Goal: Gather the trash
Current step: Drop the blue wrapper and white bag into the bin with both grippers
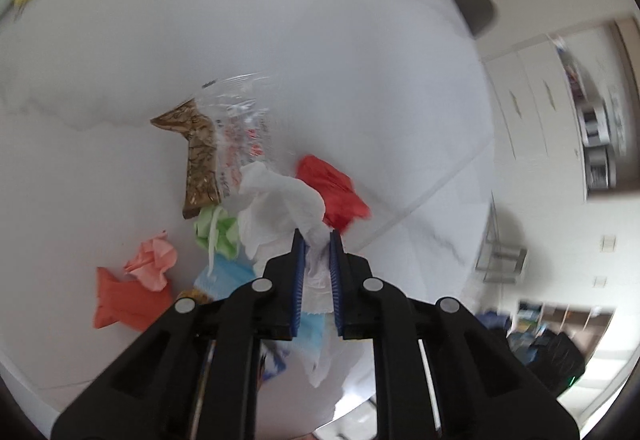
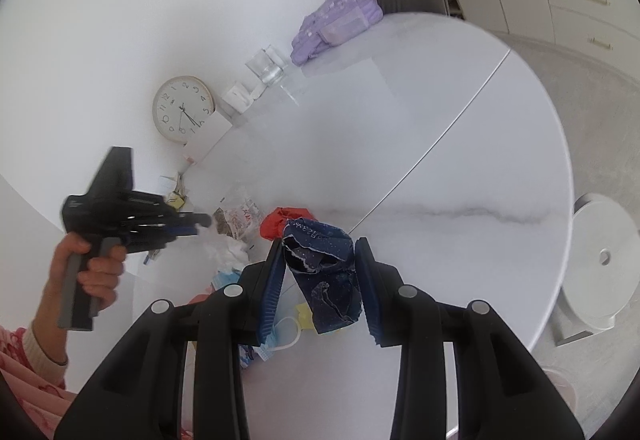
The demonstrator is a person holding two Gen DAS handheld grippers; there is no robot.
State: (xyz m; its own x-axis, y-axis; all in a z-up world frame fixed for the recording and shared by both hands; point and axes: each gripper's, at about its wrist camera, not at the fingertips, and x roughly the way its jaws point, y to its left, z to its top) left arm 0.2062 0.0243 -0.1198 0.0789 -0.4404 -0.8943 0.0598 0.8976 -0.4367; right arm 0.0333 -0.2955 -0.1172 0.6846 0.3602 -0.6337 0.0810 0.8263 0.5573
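We find the left gripper point(image 1: 317, 240) clamped on a crumpled white paper tissue point(image 1: 280, 200), which bunches up ahead of the blue pads and trails down between them. The right gripper point(image 2: 318, 244) is closed on a torn dark-blue printed paper wrapper point(image 2: 324, 268) that fills the gap between its pads and hangs below them. Only the left wrist view shows the litter close up on the white marble-patterned table point(image 1: 360, 60): beyond the left tips lies a clear plastic bag with a brown printed strip point(image 1: 224, 136), just right of the tips a crumpled red paper point(image 1: 332, 192), left of the tips a green paper scrap point(image 1: 218, 232), further left a pink crumpled paper point(image 1: 154, 260) touching an orange folded paper point(image 1: 124, 300), and under the fingers a light-blue face mask point(image 1: 224, 278). Only the right wrist view shows the person's hand point(image 2: 96, 272) on the left tool's grip, to the left of the right gripper, together with a round white wall clock point(image 2: 183, 109) leaning against the wall, a clear drinking glass point(image 2: 269, 67) and a lilac padded fabric bag point(image 2: 340, 20) along the far table edge, all well beyond the right tips. The glass appears empty; what the lilac bag holds we cannot tell. A round white stool point(image 2: 596, 260) stands off the table's right edge.
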